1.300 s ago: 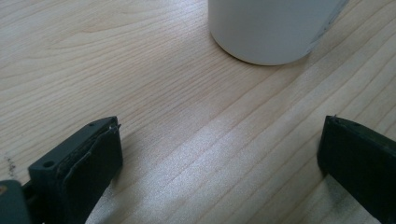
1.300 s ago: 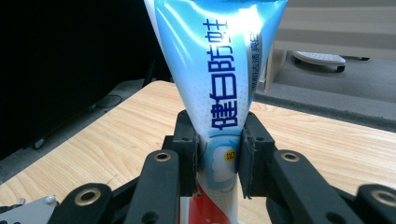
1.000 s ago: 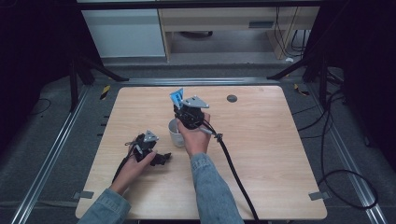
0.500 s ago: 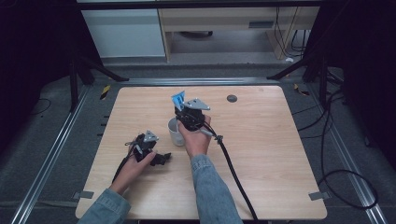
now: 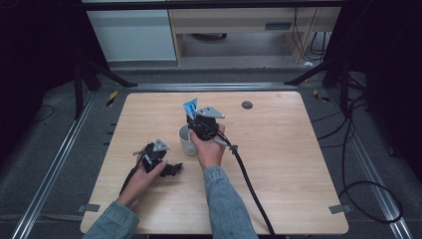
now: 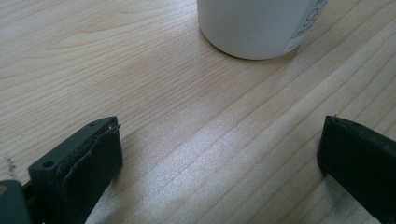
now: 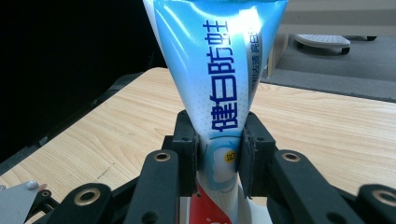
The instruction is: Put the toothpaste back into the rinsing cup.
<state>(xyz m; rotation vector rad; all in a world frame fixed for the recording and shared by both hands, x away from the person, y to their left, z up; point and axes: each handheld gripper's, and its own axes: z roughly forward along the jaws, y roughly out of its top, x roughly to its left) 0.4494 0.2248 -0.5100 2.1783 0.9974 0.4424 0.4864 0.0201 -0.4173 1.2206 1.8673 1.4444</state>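
Since the right gripper is clamped on a blue toothpaste tube, with both pads pinching it low down where the print turns red, that tube is the thing to watch. It sits right above the white mug, flat crimped end pointing up. My guess is it's light and squishy: thin plastic skin, soft filling, a bit slick. Squeeze the belly hard and it'll probably dent or slide, so I'd say the firmer part near the cap shoulder is the better spot. The left gripper rests on the wooden table just this side of the mug, jaws spread wide with nothing between them. The mug looks stiff and breakable, so I'd avoid bumping it.
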